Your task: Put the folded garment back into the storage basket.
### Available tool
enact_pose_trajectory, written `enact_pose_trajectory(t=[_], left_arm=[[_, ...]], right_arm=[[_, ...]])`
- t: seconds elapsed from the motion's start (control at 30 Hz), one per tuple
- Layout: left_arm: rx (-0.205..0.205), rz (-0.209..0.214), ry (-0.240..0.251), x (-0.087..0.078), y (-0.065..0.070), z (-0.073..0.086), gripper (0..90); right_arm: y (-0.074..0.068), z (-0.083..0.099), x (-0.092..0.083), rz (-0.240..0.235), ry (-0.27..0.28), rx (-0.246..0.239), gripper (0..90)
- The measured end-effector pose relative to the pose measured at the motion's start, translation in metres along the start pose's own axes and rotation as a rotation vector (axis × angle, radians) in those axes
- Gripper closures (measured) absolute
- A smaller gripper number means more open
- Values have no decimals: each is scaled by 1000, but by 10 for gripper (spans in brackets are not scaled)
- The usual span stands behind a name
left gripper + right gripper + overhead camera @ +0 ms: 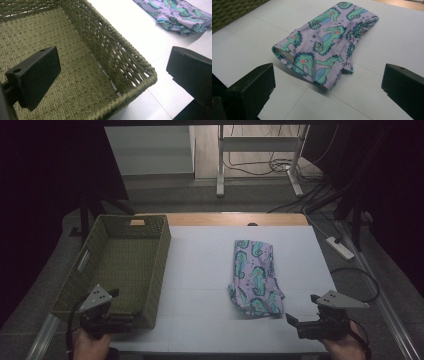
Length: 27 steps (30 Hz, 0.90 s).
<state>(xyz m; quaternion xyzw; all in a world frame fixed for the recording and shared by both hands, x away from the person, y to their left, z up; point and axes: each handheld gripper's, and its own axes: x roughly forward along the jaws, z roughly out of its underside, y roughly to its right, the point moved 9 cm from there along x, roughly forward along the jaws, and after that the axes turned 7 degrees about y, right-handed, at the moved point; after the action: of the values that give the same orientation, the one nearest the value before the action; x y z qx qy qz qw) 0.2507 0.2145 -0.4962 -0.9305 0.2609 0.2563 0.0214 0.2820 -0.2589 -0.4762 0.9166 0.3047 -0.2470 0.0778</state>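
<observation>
Shorts lie folded on the white table, right of the basket. I hold my left gripper and right gripper open, both empty.

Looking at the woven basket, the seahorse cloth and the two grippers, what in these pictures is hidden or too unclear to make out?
- Olive woven rectangular basket: high view, the left gripper covers its near right corner.
- Lilac folded cloth with teal seahorses: underside and inner layers hidden by its own folds; garment type unclear.
- Pale label on the basket's far rim: too small to read.
- Right gripper: the hand holding it is cut off by the bottom edge.
</observation>
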Motion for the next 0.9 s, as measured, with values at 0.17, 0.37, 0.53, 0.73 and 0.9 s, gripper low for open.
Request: enact_pose_trajectory(t=[0.17, 0.37, 0.53, 0.73, 0.9], left_arm=[[-4, 11, -3, 1, -3, -4, 0], [-18, 44, -8, 4, -5, -10, 0], [-22, 58, 0, 8, -5, -15, 0], [-6, 63, -10, 16, -6, -24, 0], [7, 103, -3, 24, -5, -36, 0]], right_arm=[[0, -3, 3, -24, -2, -3, 0], [-2, -5, 8, -37, -24, -34, 0], [-2, -8, 10, -39, -20, -42, 0], [-3, -12, 13, -52, -20, -44, 0], [-5, -14, 15, -71, -16, -37, 0]])
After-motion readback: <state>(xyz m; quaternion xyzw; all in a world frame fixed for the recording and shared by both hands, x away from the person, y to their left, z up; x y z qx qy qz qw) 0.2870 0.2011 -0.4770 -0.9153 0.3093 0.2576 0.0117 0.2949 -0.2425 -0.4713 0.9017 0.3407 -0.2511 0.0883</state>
